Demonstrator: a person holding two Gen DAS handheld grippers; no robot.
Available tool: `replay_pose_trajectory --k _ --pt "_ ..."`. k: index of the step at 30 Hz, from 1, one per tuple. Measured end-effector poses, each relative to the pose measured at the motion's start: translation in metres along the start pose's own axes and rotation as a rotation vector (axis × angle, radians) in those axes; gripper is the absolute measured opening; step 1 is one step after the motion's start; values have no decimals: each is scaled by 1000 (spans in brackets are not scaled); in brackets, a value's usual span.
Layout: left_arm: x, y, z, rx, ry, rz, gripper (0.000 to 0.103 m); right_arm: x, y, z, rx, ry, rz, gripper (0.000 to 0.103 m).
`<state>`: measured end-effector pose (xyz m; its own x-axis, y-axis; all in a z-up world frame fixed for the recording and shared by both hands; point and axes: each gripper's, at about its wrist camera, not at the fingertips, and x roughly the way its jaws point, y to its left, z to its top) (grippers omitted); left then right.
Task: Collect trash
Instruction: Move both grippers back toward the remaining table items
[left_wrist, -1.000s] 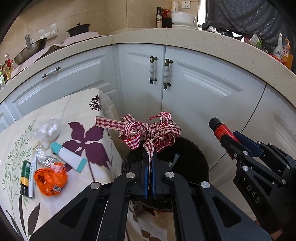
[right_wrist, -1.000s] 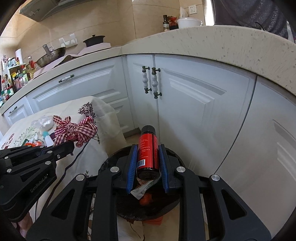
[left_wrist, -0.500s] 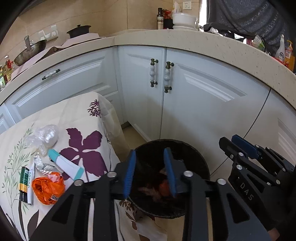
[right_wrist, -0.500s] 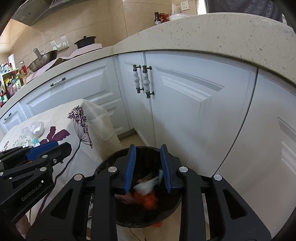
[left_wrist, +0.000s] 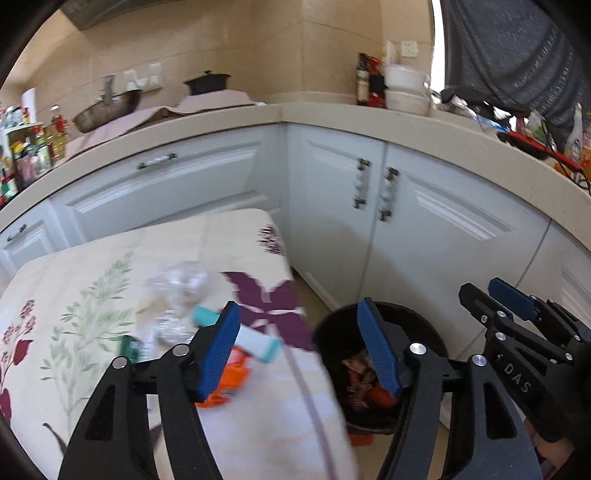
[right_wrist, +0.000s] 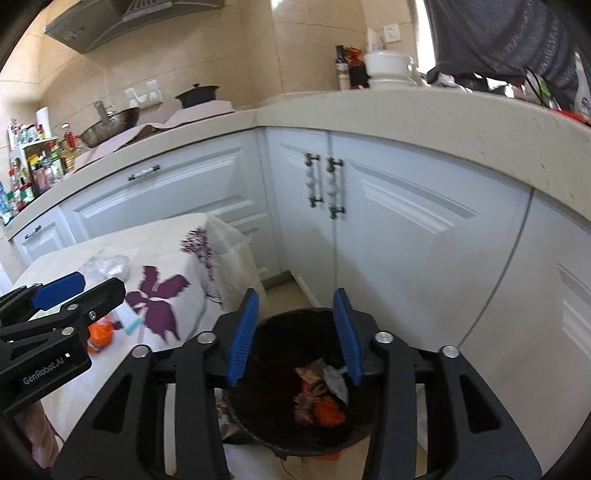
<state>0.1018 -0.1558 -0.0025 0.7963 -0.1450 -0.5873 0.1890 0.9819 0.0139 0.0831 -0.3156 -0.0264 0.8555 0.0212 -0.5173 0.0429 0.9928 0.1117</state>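
A black trash bin (right_wrist: 295, 435) stands on the floor by the white cabinets, with red and orange trash inside; it also shows in the left wrist view (left_wrist: 332, 332). My right gripper (right_wrist: 299, 336) is open and empty above the bin. My left gripper (left_wrist: 303, 347) is wide open and empty, over the table's right edge. On the flowered tablecloth (left_wrist: 92, 288) lie a white and teal tube (left_wrist: 258, 341), an orange wrapper (left_wrist: 229, 384), crumpled clear plastic (left_wrist: 177, 284), foil (left_wrist: 170, 328) and a green item (left_wrist: 129, 347).
White cabinet doors (right_wrist: 406, 229) and a beige counter (right_wrist: 443, 118) curve behind the bin. The counter carries a wok (right_wrist: 110, 125), bottles and bowls. The table sits left of the bin.
Both grippers opened: the checked ribbon bow and the red tube dropped into the bin. My left gripper has since opened wider and swung left toward the table. The right gripper rose slightly.
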Motion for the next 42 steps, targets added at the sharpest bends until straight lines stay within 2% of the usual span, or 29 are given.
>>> replay_pose_trajectory --k 13,21,26,28,32,34,42 --pt "-39 91 -15 -85 -57 134 70 -9 81 4 -90 -7 104 43" --pt "-46 138 -30 -145 -43 190 71 -8 123 -1 -141 13 150 48" --pt "-47 157 -36 -173 -35 208 74 -3 144 -5 -163 38 180 50" --pt "-46 162 -39 -177 -29 213 74 0 153 -6 -173 50 192 56" --pt "-42 170 -42 -183 -7 219 76 6 168 -11 -196 80 211 59" --pt "-39 173 -44 -185 6 218 77 11 173 -13 -202 106 216 63" --pt "-28 173 -50 -180 43 193 78 34 181 -20 -207 210 206 68"
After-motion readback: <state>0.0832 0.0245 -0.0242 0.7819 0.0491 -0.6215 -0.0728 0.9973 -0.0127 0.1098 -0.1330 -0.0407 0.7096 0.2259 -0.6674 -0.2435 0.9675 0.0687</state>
